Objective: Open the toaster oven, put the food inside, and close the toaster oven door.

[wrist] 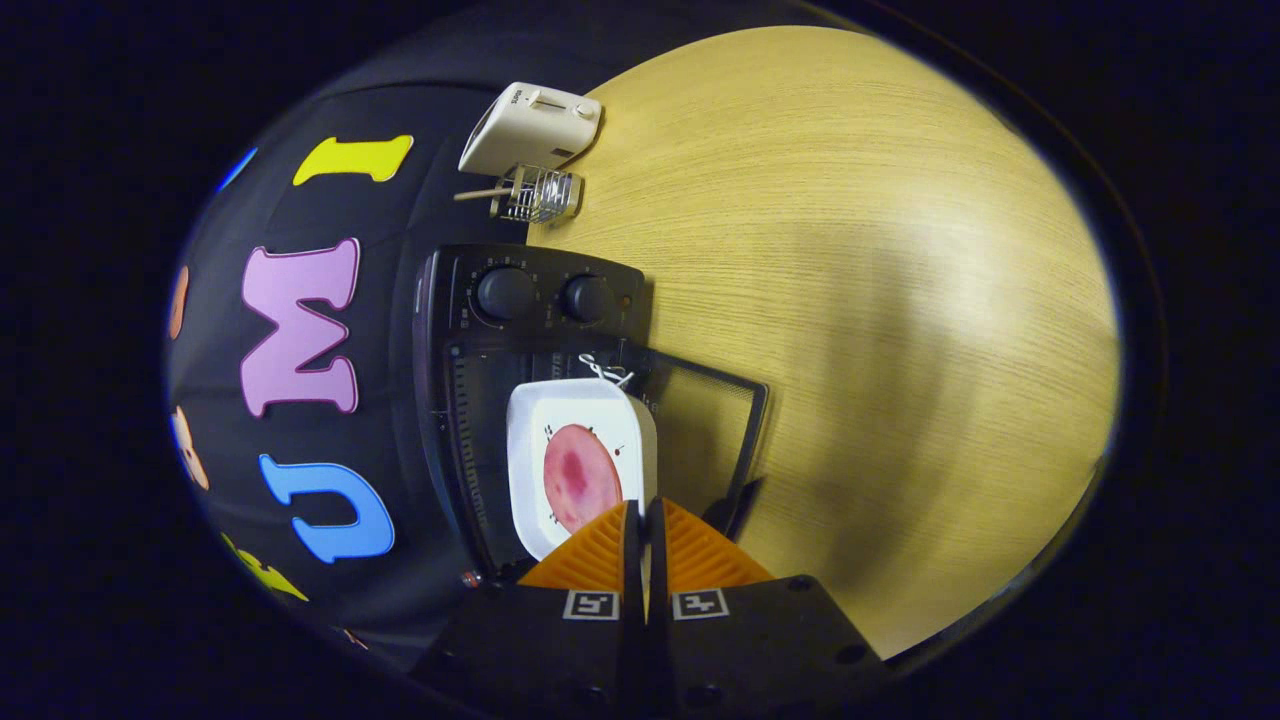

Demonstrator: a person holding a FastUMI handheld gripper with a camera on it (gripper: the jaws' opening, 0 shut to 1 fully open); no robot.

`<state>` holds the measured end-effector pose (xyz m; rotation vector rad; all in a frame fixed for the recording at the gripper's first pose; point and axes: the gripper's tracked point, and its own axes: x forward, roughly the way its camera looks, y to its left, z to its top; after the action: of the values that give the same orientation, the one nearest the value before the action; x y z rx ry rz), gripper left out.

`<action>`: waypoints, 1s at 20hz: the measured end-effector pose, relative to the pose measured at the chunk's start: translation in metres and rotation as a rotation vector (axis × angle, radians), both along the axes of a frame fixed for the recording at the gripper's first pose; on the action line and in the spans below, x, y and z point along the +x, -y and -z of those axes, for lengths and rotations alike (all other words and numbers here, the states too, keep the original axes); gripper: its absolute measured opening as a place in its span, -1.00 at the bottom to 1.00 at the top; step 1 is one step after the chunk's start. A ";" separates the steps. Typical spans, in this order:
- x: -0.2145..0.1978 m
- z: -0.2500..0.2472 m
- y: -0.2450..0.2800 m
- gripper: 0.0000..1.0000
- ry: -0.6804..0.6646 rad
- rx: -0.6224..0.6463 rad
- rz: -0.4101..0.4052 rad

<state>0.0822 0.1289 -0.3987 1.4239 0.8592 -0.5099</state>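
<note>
Toaster oven [530, 330], black and with two round knobs [507, 293] on its control panel, stands on the wooden table [850, 250] against the booth's black cloth wall, and the whole scene appears turned on its side in the gripper view. Its door [715, 420] hangs open, a dark mesh-like pane with a black frame lying out over the tabletop. A white square plate [580, 405] sits at the oven's mouth, partly over the opening and partly over the inner edge of the door; whether it rests on a rack inside cannot be told. On the plate lies a round pink slice of food [580, 478] with a darker red patch in its middle. The gripper [643, 515] reaches in from below with its two orange ribbed fingers [590, 555] drawn close together, pinching the near rim of the plate between them, the thin white edge showing in the narrow gap. A bit of white wire [605, 370] sits at the plate's far corner, near the control panel. Beyond the oven, a white toaster [530, 130] stands on the table by the wall, with a small wire rack [535, 193] just beside it.
</note>
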 end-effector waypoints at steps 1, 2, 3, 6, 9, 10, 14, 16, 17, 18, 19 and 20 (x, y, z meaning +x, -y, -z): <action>0.008 0.004 -0.008 -0.90 -0.020 -0.002 0.016; 0.018 0.008 -0.014 -0.90 -0.031 0.004 0.040; 0.030 0.009 -0.019 -0.90 -0.030 0.009 0.067; 0.060 0.017 -0.031 -0.90 -0.030 0.010 0.087; 0.075 0.028 -0.042 -0.89 -0.057 0.014 0.109; 0.080 0.030 -0.043 -0.89 -0.057 0.015 0.112; 0.094 0.034 -0.050 -0.88 -0.027 0.057 0.127; 0.097 0.032 -0.056 -0.83 -0.013 0.105 0.118; 0.095 0.026 -0.057 -0.81 -0.004 0.130 0.117; 0.099 0.028 -0.061 -0.69 0.002 0.145 0.115; 0.098 0.026 -0.063 -0.57 0.006 0.148 0.109; 0.097 0.022 -0.061 -0.48 0.012 0.144 0.102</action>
<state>0.1795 0.1902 -0.4210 1.6078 0.8303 -0.5246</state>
